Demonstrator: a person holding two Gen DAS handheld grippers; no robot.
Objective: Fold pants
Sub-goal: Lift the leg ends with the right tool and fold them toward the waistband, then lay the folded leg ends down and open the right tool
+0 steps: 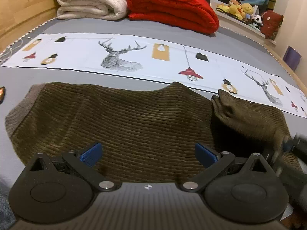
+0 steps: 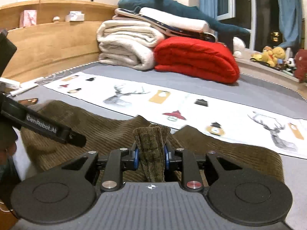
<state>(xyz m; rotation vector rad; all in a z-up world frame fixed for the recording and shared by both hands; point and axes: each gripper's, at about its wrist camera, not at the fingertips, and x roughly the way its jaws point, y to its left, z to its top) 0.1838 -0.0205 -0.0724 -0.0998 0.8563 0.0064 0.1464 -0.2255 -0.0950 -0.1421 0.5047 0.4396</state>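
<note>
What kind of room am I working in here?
Most likely a bedroom: a grey mattress with folded cream blankets and a red quilt, and yellow plush toys by the window.

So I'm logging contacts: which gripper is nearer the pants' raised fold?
Right. The right gripper is shut on the raised fold of the pants; the left gripper hovers open beside it.

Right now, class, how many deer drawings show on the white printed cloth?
2: one grey sketched deer toward the cloth's left, another near its right end. More may be hidden.
</note>
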